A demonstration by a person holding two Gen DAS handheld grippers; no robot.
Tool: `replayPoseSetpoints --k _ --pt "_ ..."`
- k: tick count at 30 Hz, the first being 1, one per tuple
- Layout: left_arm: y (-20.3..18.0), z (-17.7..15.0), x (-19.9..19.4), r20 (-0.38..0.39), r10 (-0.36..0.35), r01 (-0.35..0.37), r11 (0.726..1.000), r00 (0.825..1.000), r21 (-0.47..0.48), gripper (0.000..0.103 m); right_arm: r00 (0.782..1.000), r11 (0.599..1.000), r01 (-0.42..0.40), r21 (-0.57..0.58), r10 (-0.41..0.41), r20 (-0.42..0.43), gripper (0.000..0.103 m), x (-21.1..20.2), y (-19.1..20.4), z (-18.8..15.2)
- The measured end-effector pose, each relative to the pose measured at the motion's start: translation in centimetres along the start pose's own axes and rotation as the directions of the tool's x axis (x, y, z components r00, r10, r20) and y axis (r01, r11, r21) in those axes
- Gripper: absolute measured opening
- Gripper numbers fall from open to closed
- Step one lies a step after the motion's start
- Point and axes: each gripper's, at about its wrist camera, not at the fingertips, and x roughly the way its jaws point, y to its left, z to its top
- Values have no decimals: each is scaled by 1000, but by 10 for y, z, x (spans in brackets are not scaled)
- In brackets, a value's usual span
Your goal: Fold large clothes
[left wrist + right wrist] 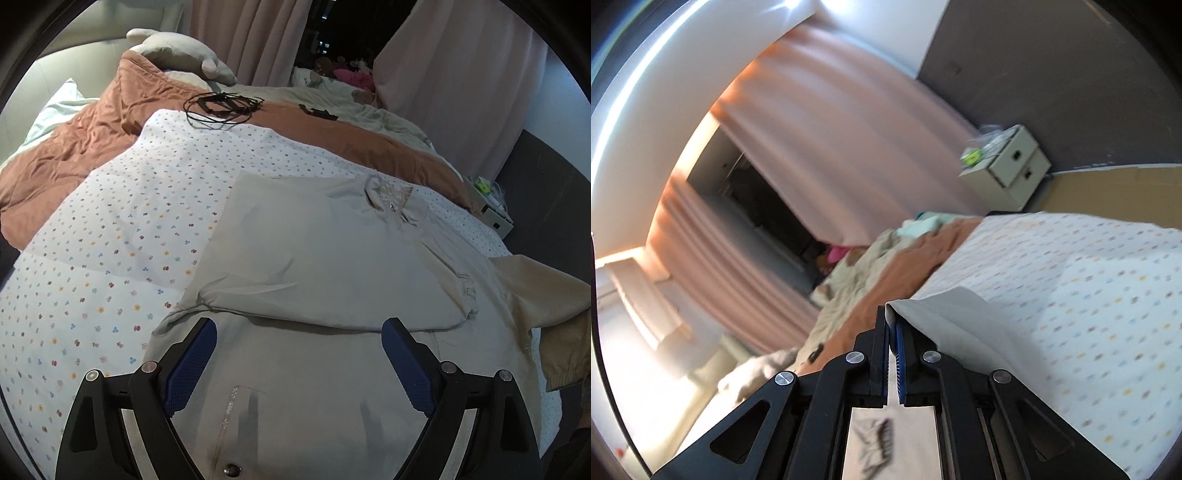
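One garment: a pale grey jacket [332,258] laid flat on the bed [110,236], which has a white dotted sheet. Its top part is folded down over the body; the collar sits toward the far side. One tan sleeve [546,306] with a gathered cuff trails off at the right edge. One snap button [232,469] shows on the near hem.

Two grippers, one per view. Left gripper [299,332]: jaws wide apart, nothing between them, hovering above the near part of the jacket. Blue pads [192,362] bare. Right gripper [892,321]: jaws together, clamped on a grey fabric edge [945,317] that drapes away to the right over the dotted sheet. The fabric matches the jacket in colour, but which part of it is held I cannot tell.

Other counts: one rust quilt [74,155], one coil of black cable [221,107] lying on it, one small dark item [317,112] further right, two pink curtains [461,66], one white drawer box [1012,166] with two drawer fronts.

Left view only: the whole jacket layout, the cable, a beige pillow [177,51], soft toys [354,75] by the window.

Right view only: the clamped edge, the ceiling [683,96] with its light strip, the grey wall [1052,66], both drawer fronts clearly. This view is tilted and blurred.
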Motion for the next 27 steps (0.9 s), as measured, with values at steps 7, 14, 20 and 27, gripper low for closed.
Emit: replayPoseSetpoints --k 7,14,20,27 --pt "15 6 -15 32 -24 25 999 999 -42 91 989 994 -65 -92 51 -141 5 42 53 -50" --pt "20 10 -15 30 -36 38 996 999 -74 91 932 980 -88 -176 18 -363 5 101 87 -115" --pt "11 11 -12 24 -45 47 997 999 -61 91 813 962 -79 -263 -90 -575 5 142 105 -181" --pt "5 7 -15 21 -52 53 998 998 -38 91 766 984 1 -181 -117 -633 68 128 89 -200"
